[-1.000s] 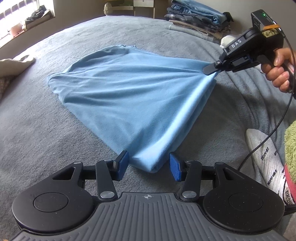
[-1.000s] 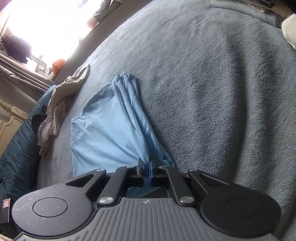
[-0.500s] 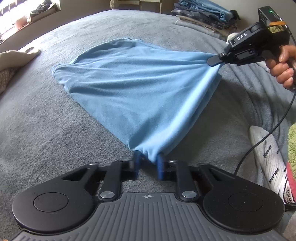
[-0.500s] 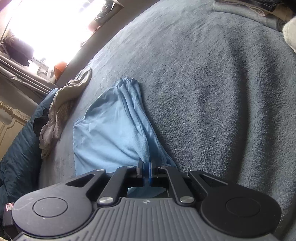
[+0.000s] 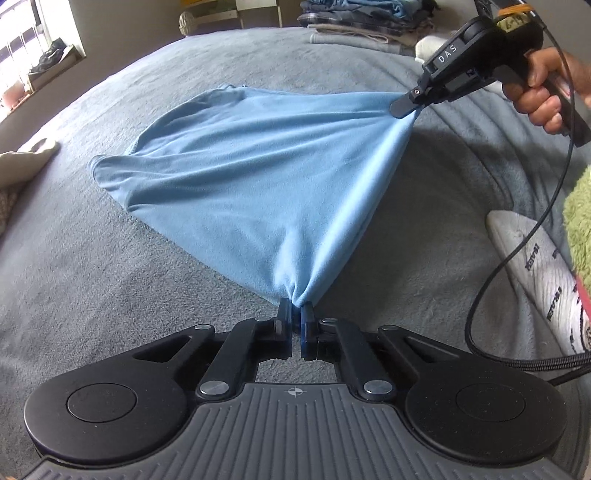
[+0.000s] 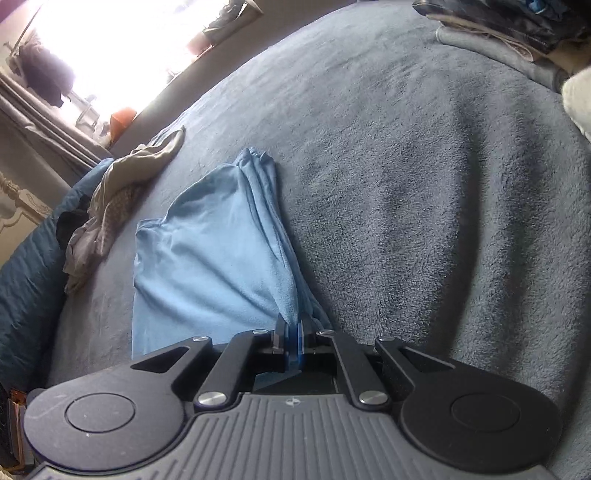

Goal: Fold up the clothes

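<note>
A light blue garment (image 5: 258, 177) lies spread on a grey blanket (image 5: 92, 295), its near side lifted. My left gripper (image 5: 295, 310) is shut on the garment's near corner, where the cloth bunches between the blue pads. In the left wrist view my right gripper (image 5: 404, 105), held by a hand (image 5: 539, 92), is shut on another corner raised above the bed at upper right. The right wrist view shows that gripper (image 6: 291, 328) pinching the blue garment (image 6: 214, 258), which trails away toward the window.
A stack of folded clothes (image 5: 354, 14) sits at the far edge of the bed. A beige garment (image 6: 122, 192) lies crumpled at the left side. A white sock (image 5: 539, 273) and a green fuzzy item (image 5: 580, 221) are at the right. A black cable (image 5: 517, 258) hangs from the right gripper.
My left gripper was open around the near corner and has shut on it. Both corners have risen, pulling the cloth taut off the blanket. The right gripper stayed shut.
</note>
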`<state>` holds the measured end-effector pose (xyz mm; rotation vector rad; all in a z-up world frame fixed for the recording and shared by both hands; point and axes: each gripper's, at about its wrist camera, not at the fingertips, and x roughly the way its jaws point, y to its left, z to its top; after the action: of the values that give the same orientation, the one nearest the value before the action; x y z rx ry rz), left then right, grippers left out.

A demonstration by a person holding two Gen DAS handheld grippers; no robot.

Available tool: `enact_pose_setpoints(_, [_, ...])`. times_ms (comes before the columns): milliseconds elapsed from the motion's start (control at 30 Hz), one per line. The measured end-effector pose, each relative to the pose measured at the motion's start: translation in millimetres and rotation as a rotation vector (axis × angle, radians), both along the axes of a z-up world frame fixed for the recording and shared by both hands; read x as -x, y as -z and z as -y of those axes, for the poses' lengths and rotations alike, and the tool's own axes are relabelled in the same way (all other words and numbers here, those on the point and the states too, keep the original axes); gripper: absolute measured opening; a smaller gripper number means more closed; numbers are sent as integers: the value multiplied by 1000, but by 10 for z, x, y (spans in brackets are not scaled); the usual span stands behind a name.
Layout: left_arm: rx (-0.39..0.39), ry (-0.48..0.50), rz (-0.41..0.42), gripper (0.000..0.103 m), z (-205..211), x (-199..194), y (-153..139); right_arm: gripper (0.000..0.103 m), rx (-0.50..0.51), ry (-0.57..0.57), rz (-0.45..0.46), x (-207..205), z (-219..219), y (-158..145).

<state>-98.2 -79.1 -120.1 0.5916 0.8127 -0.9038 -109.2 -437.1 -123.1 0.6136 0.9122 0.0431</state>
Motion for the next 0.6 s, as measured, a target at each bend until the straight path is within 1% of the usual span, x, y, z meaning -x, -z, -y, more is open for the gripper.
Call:
enact_pose_setpoints(100, [-8, 4, -6, 2, -4, -29, 18, 4, 53, -41, -35, -35, -22, 157])
enact_pose_setpoints(133, [-5, -1, -17, 2, -17, -44, 22, 5, 44, -39, -34, -35, -13, 170])
enact_pose_setpoints(267, [58, -74, -127, 4, -159, -146, 12, 10, -36, -26, -35, 6, 114, 142])
enact_pose_setpoints(300, [73, -92, -155, 6, -194, -171, 9, 12, -58, -21, -41, 24, 154, 135])
enact_pose_setpoints(367, [104, -128, -210, 18, -265, -222, 4, 22, -92, -1, -42, 69, 245, 88])
enact_pose_setpoints(400, [120, -146, -238, 26, -300, -248, 1, 37, -100, 13, -33, 96, 293, 53])
enact_pose_setpoints(433, [136, -165, -265, 32, -335, -273, -1, 40, -112, 21, -14, 118, 343, 18])
enact_pose_setpoints(500, [176, -208, -325, 39, -410, -336, -4, 40, -154, 29, 5, 98, 423, -19])
enact_pose_setpoints(533, [221, -252, -367, 42, -459, -401, 2, 41, -173, 31, 4, 69, 449, -21])
enact_pose_setpoints(600, [311, -338, -450, 45, -558, -532, 13, 42, -202, 30, -8, -16, 470, 4])
